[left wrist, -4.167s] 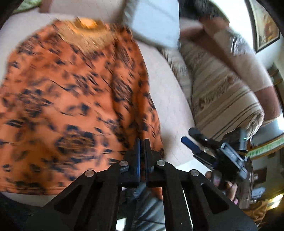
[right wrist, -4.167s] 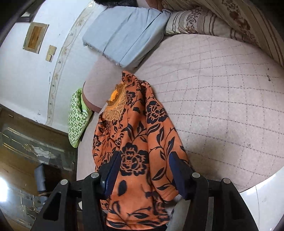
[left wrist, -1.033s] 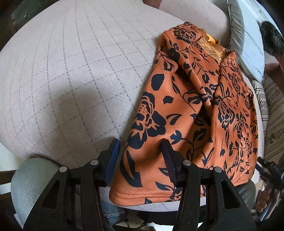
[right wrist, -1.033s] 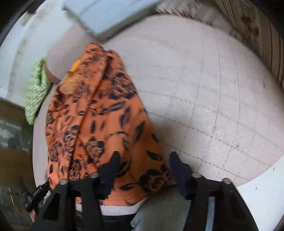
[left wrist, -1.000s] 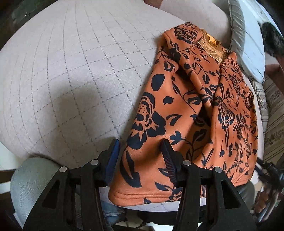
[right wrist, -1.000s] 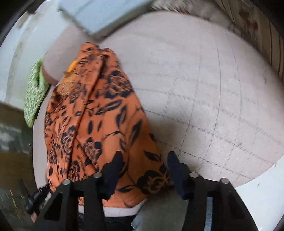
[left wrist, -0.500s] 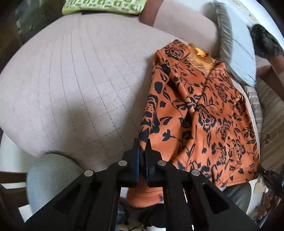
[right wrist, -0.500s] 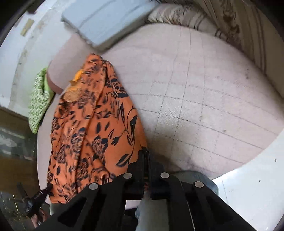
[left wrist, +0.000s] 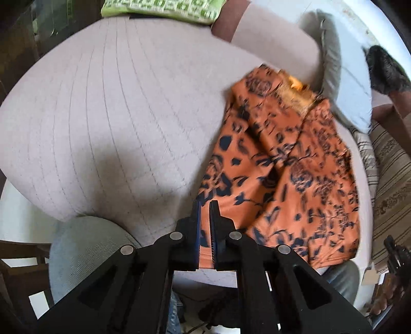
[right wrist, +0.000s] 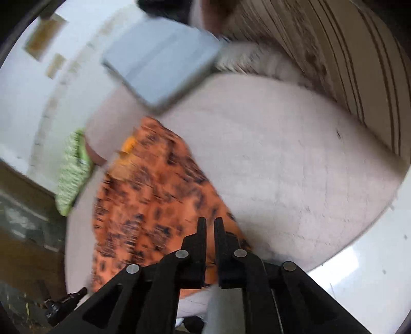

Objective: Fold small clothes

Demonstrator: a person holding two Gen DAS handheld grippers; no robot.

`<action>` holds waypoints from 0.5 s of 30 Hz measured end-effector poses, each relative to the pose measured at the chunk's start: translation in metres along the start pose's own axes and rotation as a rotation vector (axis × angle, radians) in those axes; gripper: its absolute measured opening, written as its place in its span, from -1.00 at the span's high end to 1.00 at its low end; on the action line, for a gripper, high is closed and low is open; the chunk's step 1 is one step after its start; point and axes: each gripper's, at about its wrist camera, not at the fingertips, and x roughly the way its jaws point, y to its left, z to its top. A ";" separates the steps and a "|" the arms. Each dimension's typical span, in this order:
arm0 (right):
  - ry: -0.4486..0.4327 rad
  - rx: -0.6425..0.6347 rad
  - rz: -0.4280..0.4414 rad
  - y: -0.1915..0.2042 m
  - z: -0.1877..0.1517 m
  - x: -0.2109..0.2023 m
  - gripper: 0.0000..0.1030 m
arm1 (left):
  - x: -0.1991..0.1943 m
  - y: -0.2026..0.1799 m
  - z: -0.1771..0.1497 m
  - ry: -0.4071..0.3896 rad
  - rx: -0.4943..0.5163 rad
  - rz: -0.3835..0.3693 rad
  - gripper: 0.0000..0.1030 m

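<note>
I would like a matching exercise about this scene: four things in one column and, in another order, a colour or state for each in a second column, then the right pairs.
Things:
1. orange garment
2. green cushion
3. grey pillow
4. left claw

Colours or states:
A. plain pale grey-blue, lying at the far end of the quilted surface
B. shut on the near hem of cloth
C. dark floral print, lying on the quilted surface
D. patterned in light green and white, at the far edge

Pairs: 1-C, 2-D, 3-A, 4-B
</note>
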 end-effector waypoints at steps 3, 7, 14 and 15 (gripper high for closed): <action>-0.018 -0.058 0.096 0.025 0.001 -0.012 0.07 | -0.018 -0.023 0.004 -0.043 0.030 -0.025 0.88; -0.046 -0.149 0.128 0.067 -0.004 -0.020 0.06 | -0.042 -0.045 0.005 -0.101 0.063 -0.051 0.10; -0.056 -0.275 0.084 0.118 -0.018 -0.032 0.06 | -0.064 -0.070 0.002 -0.167 0.123 -0.056 -0.12; -0.052 -0.289 0.084 0.124 -0.021 -0.034 0.06 | -0.067 -0.072 0.001 -0.173 0.129 -0.056 -0.12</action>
